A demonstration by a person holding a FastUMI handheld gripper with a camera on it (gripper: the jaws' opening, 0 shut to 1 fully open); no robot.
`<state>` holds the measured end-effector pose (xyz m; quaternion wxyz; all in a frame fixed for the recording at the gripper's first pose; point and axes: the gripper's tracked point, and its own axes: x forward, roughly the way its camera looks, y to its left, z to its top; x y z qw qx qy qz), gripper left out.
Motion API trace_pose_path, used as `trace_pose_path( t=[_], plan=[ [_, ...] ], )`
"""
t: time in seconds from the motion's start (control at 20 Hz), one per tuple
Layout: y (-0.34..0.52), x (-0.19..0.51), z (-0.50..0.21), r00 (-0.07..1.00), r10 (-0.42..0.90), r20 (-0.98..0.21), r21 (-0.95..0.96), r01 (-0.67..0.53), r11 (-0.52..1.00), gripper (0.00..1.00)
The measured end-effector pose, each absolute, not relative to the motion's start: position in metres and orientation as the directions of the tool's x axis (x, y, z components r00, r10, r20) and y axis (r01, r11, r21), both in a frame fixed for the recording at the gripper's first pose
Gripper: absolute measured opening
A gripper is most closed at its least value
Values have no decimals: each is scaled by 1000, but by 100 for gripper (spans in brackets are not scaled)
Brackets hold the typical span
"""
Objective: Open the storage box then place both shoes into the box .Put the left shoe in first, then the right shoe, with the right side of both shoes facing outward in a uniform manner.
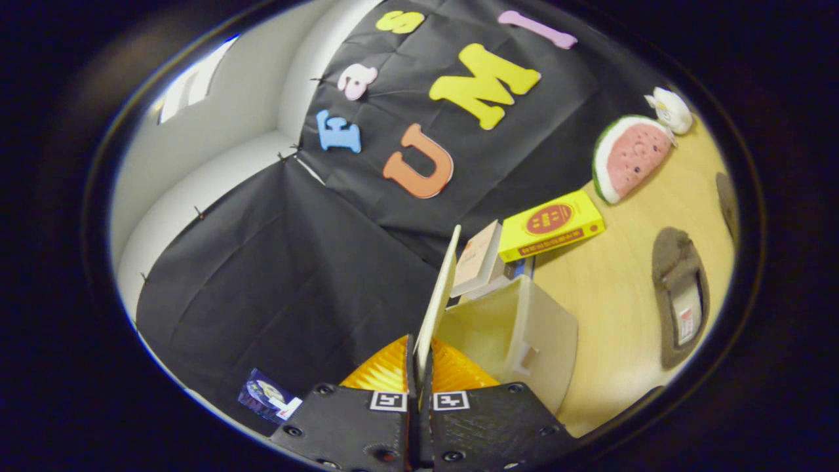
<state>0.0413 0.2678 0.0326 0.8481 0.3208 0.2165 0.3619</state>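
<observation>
My gripper (pixel 419 377) is shut on the thin edge of the storage box lid (pixel 440 295), which stands lifted between the two fingers and runs away from them. The view is tilted. Just beside the fingers sits the translucent storage box (pixel 524 331), its inside showing pale and bare. A dark grey shoe (pixel 682 295) lies on the wooden table beyond the box, its opening facing me. A sliver of a second dark shoe (pixel 726 200) shows further out on the table.
A yellow book (pixel 550 224) and a pale book (pixel 477 257) lie behind the box against the black cloth wall. A watermelon-slice plush (pixel 628 157) and a small white toy (pixel 672 108) rest further along the wooden table (pixel 616 288).
</observation>
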Motion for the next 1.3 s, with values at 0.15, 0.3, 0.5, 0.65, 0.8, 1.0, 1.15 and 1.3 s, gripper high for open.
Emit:
trace_pose_path(
  t=[0.15,0.3,0.5,0.65,0.8,1.0,1.15,1.3],
  plan=[
    [308,40,72,629,761,-161,615,-539,576,0],
    [355,32,99,617,763,-195,509,-601,616,0],
    [429,24,107,595,771,-229,398,-666,631,6],
    [474,16,105,593,768,-243,305,-704,641,15],
    [512,3,98,545,801,-248,268,-756,598,36],
    [524,-6,88,543,805,-240,204,-782,589,75],
    [515,0,81,566,789,-239,191,-769,610,94],
    [492,7,76,602,764,-233,176,-746,642,94]
  ],
)
